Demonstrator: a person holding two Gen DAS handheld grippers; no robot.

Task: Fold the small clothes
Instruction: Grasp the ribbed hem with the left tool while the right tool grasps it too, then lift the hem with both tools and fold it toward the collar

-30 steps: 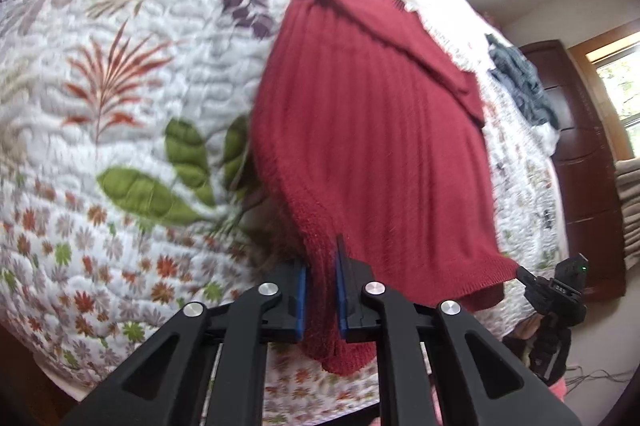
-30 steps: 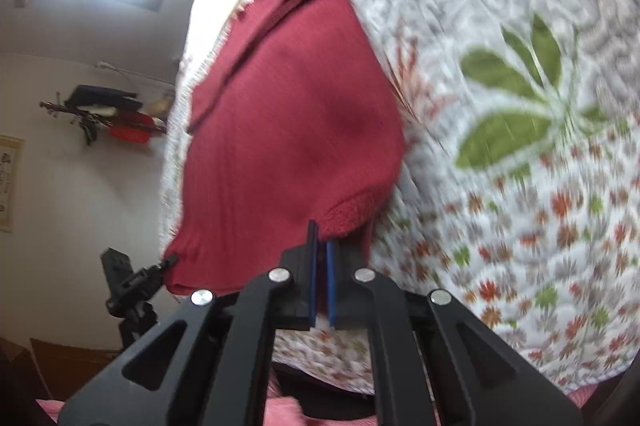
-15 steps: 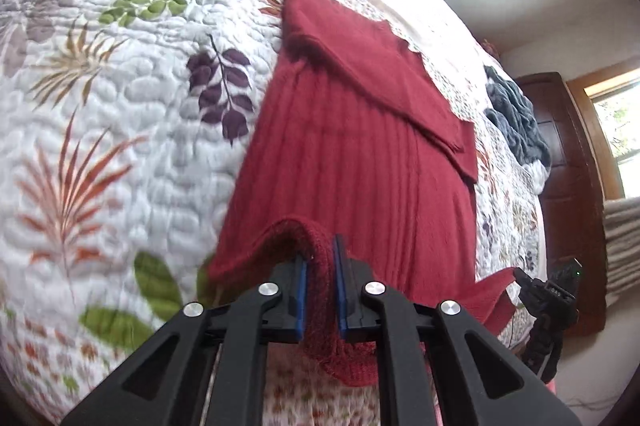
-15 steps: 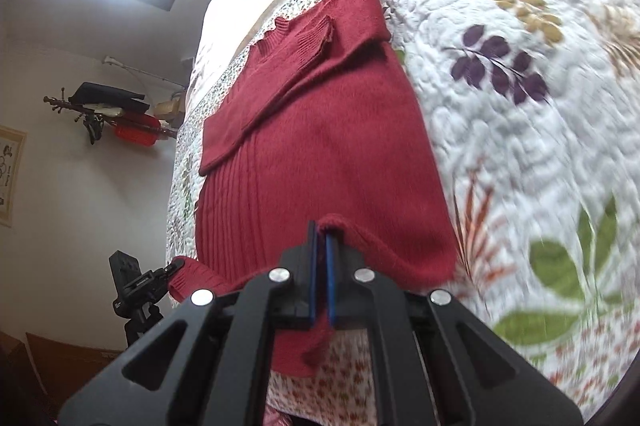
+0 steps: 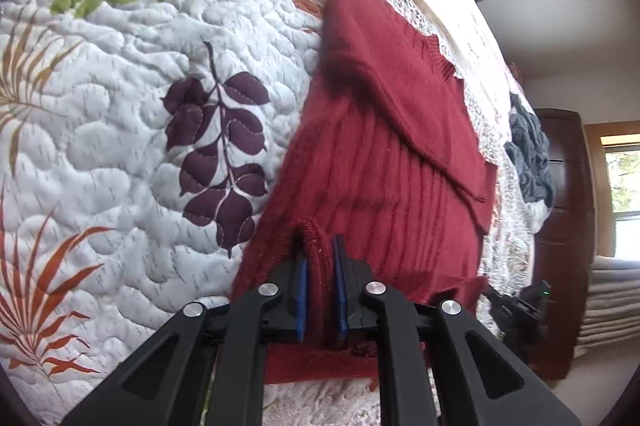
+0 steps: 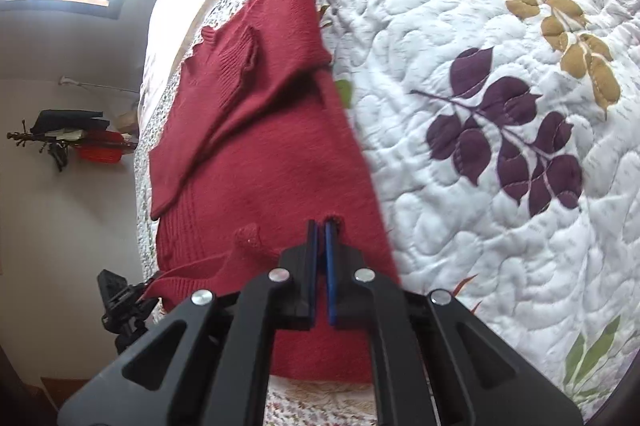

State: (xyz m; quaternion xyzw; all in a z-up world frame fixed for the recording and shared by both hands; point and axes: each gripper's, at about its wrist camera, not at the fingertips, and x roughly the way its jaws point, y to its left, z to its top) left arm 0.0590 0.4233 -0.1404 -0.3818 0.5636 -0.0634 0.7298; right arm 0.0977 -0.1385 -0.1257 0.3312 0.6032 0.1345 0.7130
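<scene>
A dark red knit sweater (image 5: 384,154) lies on a quilted bedspread (image 5: 120,106), its sleeves folded across the chest. My left gripper (image 5: 320,246) is shut on the ribbed bottom hem at the sweater's left corner, and the hem bulges up between the blue pads. In the right wrist view the same sweater (image 6: 256,146) runs away from me. My right gripper (image 6: 321,230) is shut on the hem at the right corner. Both corners are lifted over the sweater's lower body, so the hem doubles back over the fabric beneath.
The white quilt with leaf prints (image 6: 500,130) spreads wide beside the sweater. A grey garment (image 5: 528,162) lies at the far side of the bed by a dark wooden dresser (image 5: 564,226). A small black tripod (image 6: 120,302) stands by the bed's edge.
Both grippers have carried the sweater's bottom hem up from the bed's edge and forward over the sweater's body. The lower part now folds back on itself.
</scene>
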